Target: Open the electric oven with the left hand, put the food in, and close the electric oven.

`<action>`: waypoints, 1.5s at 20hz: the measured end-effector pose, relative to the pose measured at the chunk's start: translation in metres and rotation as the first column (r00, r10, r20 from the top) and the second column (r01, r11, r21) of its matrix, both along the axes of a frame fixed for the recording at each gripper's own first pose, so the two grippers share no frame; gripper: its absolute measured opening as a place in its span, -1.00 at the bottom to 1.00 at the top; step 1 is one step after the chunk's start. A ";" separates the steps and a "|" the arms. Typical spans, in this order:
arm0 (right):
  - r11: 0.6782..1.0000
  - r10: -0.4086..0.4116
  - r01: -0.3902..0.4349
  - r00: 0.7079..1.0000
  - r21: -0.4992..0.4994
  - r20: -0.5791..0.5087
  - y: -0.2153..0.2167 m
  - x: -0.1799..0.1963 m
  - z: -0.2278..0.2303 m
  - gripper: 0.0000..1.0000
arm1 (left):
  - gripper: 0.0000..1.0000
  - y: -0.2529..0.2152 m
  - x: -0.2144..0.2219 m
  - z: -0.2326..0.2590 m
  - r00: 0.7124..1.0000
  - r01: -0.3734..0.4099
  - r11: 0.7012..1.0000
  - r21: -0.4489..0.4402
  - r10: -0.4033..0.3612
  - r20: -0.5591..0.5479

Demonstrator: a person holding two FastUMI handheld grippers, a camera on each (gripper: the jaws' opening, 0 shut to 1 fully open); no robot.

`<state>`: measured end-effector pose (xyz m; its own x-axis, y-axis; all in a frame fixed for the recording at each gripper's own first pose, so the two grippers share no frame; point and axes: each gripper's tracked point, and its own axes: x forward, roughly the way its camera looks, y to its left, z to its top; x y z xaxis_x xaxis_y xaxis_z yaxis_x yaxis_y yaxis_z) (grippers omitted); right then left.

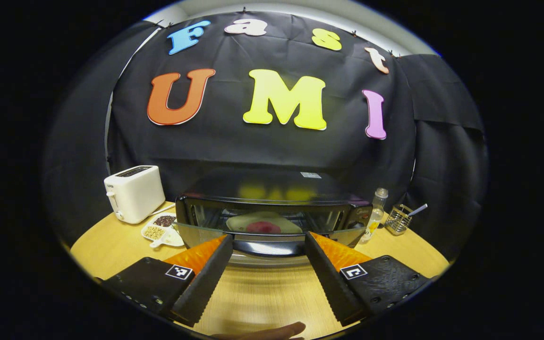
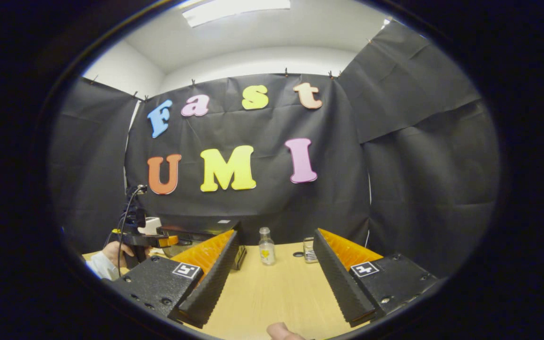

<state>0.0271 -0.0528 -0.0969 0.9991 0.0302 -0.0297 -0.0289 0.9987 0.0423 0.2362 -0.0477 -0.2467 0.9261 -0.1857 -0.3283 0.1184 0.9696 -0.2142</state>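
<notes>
Left gripper (image 1: 268,264): fingers spread wide, nothing between them, aimed straight at the electric oven (image 1: 272,208). The spread frames the lowered glass door (image 1: 262,238), whose front edge lies just ahead of the fingertips; whether they touch it, cannot tell. Likely lined up this way to take the door's edge and lift it shut.

Food (image 1: 263,226): a pale plate with a dark red piece on it, sitting inside the oven cavity behind the open door. Judged from that, loading is done and closing is what remains.

Right gripper (image 2: 276,264): fingers also spread, empty, held over bare bench (image 2: 272,293) off to the oven's side, probably parked clear of the door's swing. Its view catches the left gripper and the hand (image 2: 111,252) holding it, at the oven front.

Around the oven: white toaster (image 1: 134,192) and a divided snack dish (image 1: 162,229) on one side; small bottle (image 1: 376,212) and wire holder (image 1: 398,219) on the other. All stand apart from the door's path.
</notes>
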 end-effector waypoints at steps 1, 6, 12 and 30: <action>1.000 -0.011 0.011 1.000 -0.006 0.005 -0.003 0.000 -0.003 0.92 | 0.95 0.002 0.002 0.001 1.000 -0.015 1.000 -0.014 0.015 -0.010; 1.000 -0.030 0.030 1.000 0.000 -0.009 -0.009 -0.004 -0.018 0.92 | 0.91 0.000 -0.014 0.036 0.999 -0.015 0.999 -0.030 0.016 0.045; 0.999 -0.018 0.018 1.000 0.028 0.004 0.001 -0.023 -0.014 0.92 | 0.90 0.006 -0.082 0.094 0.987 -0.062 0.997 0.045 0.055 0.149; 0.997 -0.073 0.072 0.995 -0.022 -0.062 0.037 -0.050 0.006 0.92 | 0.89 0.032 -0.275 0.165 0.959 -0.139 0.987 0.077 0.115 0.259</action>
